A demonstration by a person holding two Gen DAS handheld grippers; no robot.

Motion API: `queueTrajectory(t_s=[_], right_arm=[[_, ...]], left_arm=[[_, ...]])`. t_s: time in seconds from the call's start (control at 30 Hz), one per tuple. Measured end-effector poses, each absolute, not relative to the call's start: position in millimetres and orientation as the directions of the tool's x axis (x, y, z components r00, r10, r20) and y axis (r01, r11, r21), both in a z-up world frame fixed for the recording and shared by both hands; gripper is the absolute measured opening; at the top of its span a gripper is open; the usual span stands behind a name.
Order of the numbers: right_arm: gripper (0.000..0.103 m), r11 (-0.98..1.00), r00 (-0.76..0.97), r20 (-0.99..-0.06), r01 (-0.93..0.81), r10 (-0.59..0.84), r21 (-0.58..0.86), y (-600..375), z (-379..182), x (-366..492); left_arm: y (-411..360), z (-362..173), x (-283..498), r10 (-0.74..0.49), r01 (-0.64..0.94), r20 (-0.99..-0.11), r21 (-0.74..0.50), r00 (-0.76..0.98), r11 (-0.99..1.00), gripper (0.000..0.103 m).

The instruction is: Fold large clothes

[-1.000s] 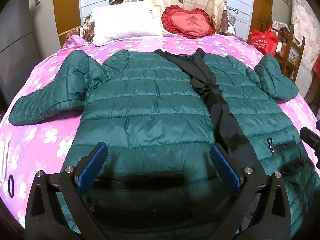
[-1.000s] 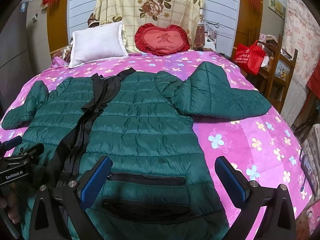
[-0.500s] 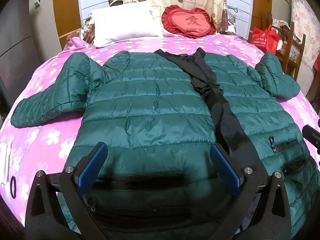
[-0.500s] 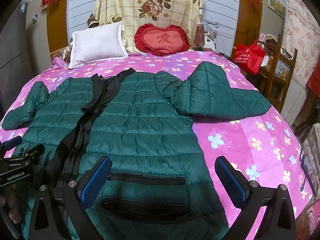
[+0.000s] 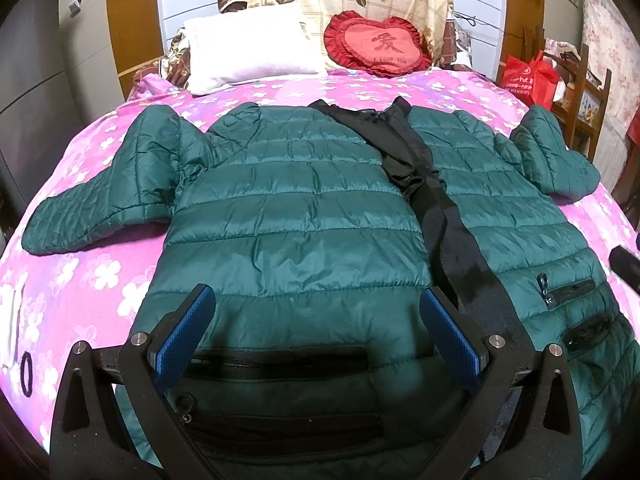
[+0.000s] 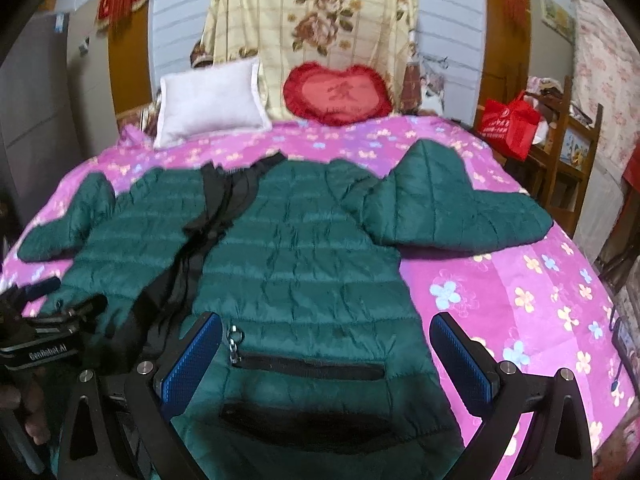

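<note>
Jacket [image 5: 288,216] flat on bed [image 5: 100,264]

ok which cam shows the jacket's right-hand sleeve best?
Right wrist view: the sleeve lies whole, bent at the elbow on the pink bedspread, though the frame is slightly blurred. The left wrist view shows the same sleeve sharp but squeezed small at the frame's far edge.

Dark green quilted jacket [image 5: 296,216] with black trim, pink flowered bedspread [image 6: 520,280], red heart cushion [image 5: 378,46], blue-padded fingers [image 5: 184,332].
</note>
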State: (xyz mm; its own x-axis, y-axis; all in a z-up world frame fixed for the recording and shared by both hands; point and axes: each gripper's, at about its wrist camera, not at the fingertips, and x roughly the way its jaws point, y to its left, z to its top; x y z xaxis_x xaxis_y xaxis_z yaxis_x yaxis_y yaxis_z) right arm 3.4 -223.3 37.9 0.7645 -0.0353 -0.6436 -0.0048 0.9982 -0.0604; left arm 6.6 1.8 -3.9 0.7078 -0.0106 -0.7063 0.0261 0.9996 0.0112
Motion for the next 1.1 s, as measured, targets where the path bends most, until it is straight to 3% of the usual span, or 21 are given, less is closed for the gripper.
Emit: queueTrajectory(t_s=[0.43, 1.1], right_arm=[[0.103, 0.990, 0.756, -0.652, -0.035, -0.065, -0.138, -213, 39, 4], [0.103, 0.991, 0.735, -0.672, -0.005, -0.088, -0.135, -217, 34, 10]], left_arm=[[2, -3, 6, -0.010, 0.026, -0.706, 0.011, 0.708, 1.000, 0.103], [3, -6, 6, -0.005, 0.020, -0.714, 0.013, 0.701, 1.000, 0.103]])
